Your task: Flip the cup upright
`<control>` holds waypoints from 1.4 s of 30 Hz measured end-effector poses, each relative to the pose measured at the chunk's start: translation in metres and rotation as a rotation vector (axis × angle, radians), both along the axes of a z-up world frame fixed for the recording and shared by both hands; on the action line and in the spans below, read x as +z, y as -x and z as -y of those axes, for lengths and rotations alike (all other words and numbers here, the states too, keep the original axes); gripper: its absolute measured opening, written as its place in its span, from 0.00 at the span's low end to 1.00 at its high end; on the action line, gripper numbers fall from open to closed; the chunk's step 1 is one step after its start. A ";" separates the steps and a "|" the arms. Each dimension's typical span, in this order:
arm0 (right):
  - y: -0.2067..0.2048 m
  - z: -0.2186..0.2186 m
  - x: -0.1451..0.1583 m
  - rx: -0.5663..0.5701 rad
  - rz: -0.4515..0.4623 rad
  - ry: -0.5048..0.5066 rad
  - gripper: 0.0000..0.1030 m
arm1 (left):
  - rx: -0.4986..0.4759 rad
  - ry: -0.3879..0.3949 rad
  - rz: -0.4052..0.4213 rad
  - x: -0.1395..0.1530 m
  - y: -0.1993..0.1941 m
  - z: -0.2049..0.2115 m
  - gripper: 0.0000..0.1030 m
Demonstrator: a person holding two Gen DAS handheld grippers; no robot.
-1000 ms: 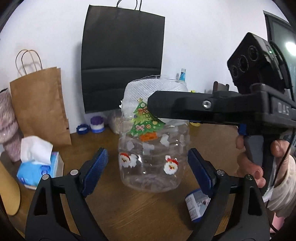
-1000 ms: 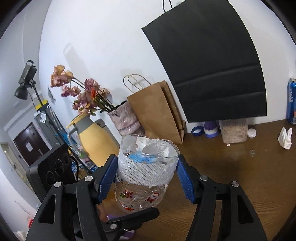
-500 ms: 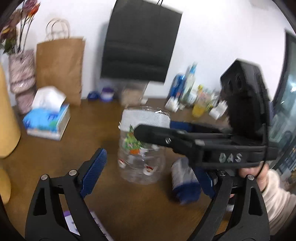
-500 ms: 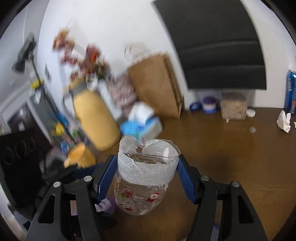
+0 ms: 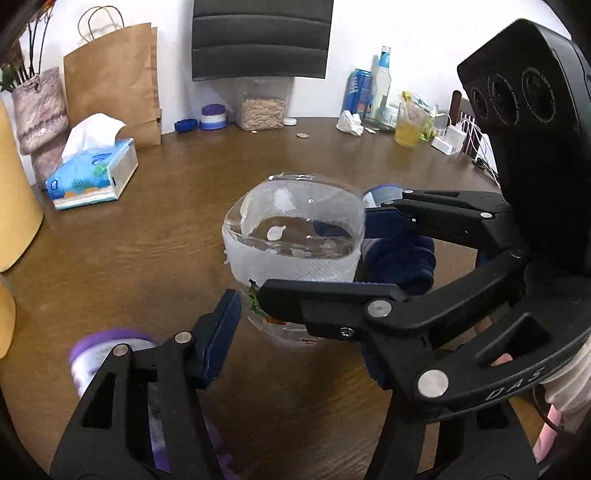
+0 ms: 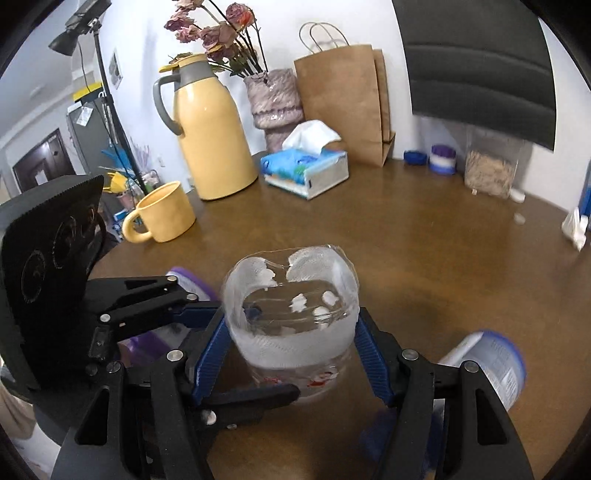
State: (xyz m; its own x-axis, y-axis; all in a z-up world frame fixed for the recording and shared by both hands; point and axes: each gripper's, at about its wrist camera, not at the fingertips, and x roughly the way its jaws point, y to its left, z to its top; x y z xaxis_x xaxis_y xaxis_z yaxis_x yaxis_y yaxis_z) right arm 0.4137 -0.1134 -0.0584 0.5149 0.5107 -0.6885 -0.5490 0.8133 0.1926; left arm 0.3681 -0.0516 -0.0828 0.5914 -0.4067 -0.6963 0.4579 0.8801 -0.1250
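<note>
The clear plastic cup [image 6: 291,325], mouth up, has been lowered toward the brown worktop [image 6: 424,258]; it is pinched by the right tool [image 6: 291,354]. The left tool [image 5: 295,332] is spread beside it.

**A lived-in room at home, table full of everyday clutter**

We're in a home. A brown wooden table [image 6: 424,236] carries a yellow thermos jug [image 6: 210,129] and matching yellow mug [image 6: 162,214], dried flowers [image 6: 218,29] in a pink vase [image 6: 275,99], and an open tissue box [image 6: 306,166]. A brown paper bag [image 6: 343,99] and a black bag [image 6: 476,62] lean on the white wall; bottles and a drink can [image 5: 357,92] crowd the far edge, chargers [image 5: 452,140] beside them.
</note>
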 end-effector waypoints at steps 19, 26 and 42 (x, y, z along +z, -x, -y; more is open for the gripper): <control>0.066 0.022 0.049 -0.062 0.086 0.047 0.78 | 0.081 -0.052 -0.002 0.027 0.045 -0.014 0.88; 0.120 0.065 0.059 -0.174 0.076 0.063 0.78 | 0.328 -0.080 0.047 0.044 0.099 -0.059 0.89; 0.287 0.060 0.083 -0.314 0.236 0.083 0.78 | 0.498 -0.004 0.264 0.085 0.273 -0.081 1.00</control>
State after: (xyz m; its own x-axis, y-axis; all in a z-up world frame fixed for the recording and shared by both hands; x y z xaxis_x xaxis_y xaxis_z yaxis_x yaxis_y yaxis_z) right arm 0.1267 -0.1735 0.0246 0.7863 0.2505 -0.5648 -0.2923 0.9562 0.0171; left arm 0.0954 0.0293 0.0018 0.8655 -0.0311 -0.4999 0.0021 0.9983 -0.0585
